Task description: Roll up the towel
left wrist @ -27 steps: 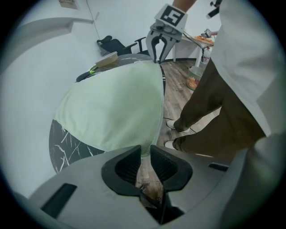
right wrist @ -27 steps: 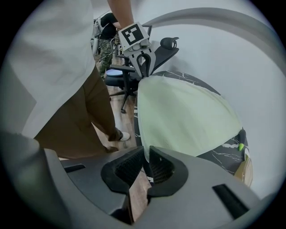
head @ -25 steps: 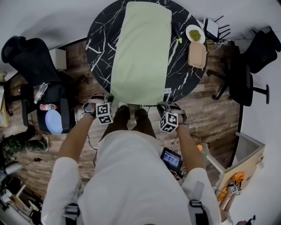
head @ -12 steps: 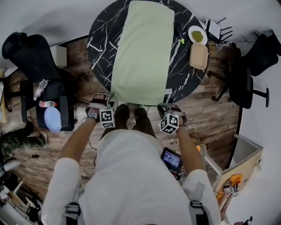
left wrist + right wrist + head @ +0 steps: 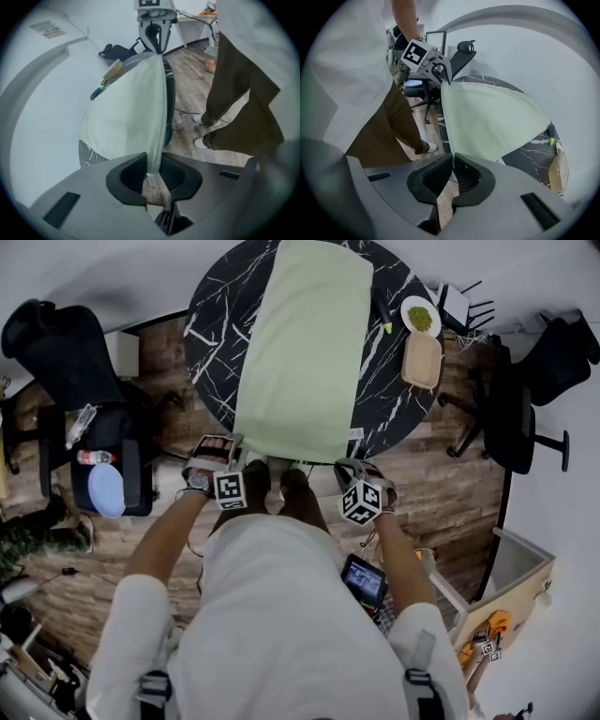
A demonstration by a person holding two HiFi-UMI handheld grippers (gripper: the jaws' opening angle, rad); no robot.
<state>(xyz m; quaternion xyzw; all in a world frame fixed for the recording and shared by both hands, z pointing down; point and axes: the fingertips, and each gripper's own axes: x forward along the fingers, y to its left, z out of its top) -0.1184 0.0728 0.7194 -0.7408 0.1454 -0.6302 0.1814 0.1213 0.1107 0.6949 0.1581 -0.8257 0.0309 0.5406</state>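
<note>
Head view looks steeply down on a round black bench (image 5: 214, 329) veined with white, where the pale green towel (image 5: 305, 343) lies flat and unrolled, running lengthwise from the far rim to the near one. Its near end passes over the bench edge toward the person standing there. A small plate (image 5: 419, 317) holding something green and a tan oblong tray (image 5: 421, 359) sit on the bench to the right of the towel, apart from it, with a dark pen-like thing (image 5: 380, 310) between them and the cloth. Left gripper view shows the left hand-held gripper (image 5: 154, 169) with the towel's near left corner between its pads. Its jaws have just been closing, and they now pinch the cloth at their tips. Right gripper view shows the right hand-held gripper (image 5: 452, 164) pressed almost together on the near right corner, the thin edge of the towel caught at the top of its pads. The near hem runs in a straight, taut line from one hand-held gripper to the other, above the wooden floor (image 5: 450, 484) and just in front of the person's shoes. Black office chairs stand on either side of the bench, one at the left (image 5: 56, 343) and one at the right (image 5: 511, 418).
</note>
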